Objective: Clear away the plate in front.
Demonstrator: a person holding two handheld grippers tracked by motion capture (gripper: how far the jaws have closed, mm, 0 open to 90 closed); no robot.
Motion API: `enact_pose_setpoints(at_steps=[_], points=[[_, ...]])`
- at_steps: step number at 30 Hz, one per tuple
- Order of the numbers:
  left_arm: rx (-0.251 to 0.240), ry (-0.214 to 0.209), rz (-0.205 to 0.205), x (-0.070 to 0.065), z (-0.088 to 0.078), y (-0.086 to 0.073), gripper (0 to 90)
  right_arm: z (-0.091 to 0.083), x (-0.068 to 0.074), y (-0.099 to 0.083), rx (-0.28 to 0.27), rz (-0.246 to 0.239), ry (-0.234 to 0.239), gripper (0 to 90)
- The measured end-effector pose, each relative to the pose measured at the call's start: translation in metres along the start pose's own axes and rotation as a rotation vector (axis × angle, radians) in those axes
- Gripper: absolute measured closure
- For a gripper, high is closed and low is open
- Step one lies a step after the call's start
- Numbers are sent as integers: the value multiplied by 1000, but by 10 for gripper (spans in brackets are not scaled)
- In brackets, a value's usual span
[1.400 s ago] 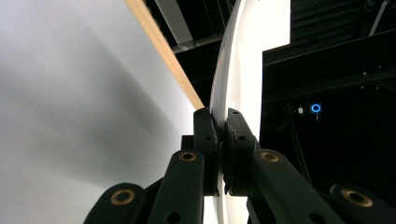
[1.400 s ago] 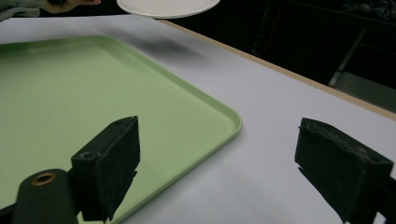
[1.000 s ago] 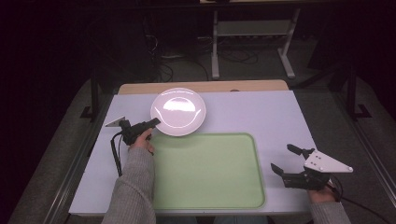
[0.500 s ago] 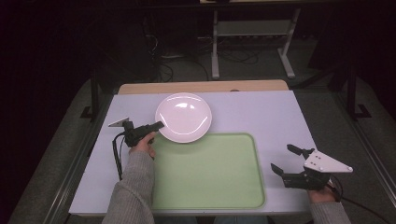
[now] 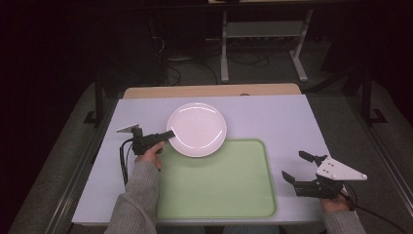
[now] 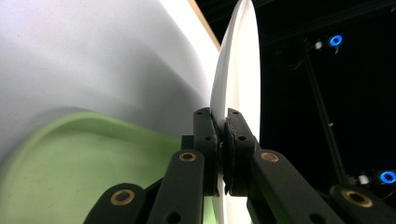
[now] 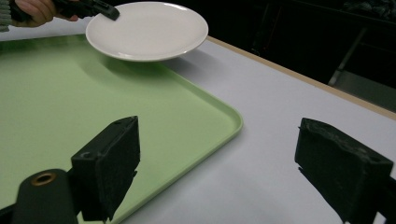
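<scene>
Presently, by item:
Left hand-held gripper [image 5: 168, 135]: clenched on the near-left rim of the white plate [image 5: 197, 129], jaws pinching it edge-on.
Plate: lifted clear of the desk [image 5: 272, 117], hanging over the far edge of the green tray [image 5: 214, 180], toward the desk's middle.
Right hand-held gripper [image 5: 298, 166]: released, jaws wide apart, empty, near the desk's near-right corner.
Risk: a one-sided rim pinch leaves the plate's weight levering outward; I judge it could tilt or slip from the pads and strike the tray.
</scene>
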State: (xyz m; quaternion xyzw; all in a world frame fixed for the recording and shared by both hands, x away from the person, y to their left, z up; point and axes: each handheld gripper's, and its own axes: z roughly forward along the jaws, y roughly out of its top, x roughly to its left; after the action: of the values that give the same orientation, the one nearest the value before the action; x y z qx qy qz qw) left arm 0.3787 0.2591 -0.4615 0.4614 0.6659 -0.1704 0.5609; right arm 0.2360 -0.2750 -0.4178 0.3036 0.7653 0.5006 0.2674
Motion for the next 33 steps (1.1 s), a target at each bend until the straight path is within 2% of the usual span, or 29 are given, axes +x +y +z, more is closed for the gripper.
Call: enact_pose_setpoints(at_steps=[4, 7, 8, 9, 12, 16, 17, 20, 21, 33], points=[[24, 8, 23, 0, -1, -1, 854, 0, 0, 0, 2, 1, 0, 132], [52, 17, 72, -3, -2, -4, 857, 0, 0, 0, 4, 1, 0, 132], [52, 17, 72, -3, -2, -4, 857, 0, 0, 0, 4, 1, 0, 132], [77, 34, 94, -4, -1, -6, 857, 1, 0, 0, 4, -1, 0, 132], [103, 42, 123, -7, -1, -9, 856, 0, 0, 0, 4, -1, 1, 132], [120, 24, 129, -9, -2, -13, 857, 0, 0, 0, 4, 0, 0, 132], [131, 8, 142, -13, -3, -15, 857, 1, 0, 0, 4, 0, 1, 132], [137, -16, 136, -14, -4, -17, 857, 1, 0, 0, 5, -2, 2, 132], [142, -40, 142, -16, -7, -20, 857, 1, 1, 0, 4, -2, 2, 132], [200, -71, 211, -30, -15, -36, 857, 1, 1, 0, 3, -1, 1, 132]])
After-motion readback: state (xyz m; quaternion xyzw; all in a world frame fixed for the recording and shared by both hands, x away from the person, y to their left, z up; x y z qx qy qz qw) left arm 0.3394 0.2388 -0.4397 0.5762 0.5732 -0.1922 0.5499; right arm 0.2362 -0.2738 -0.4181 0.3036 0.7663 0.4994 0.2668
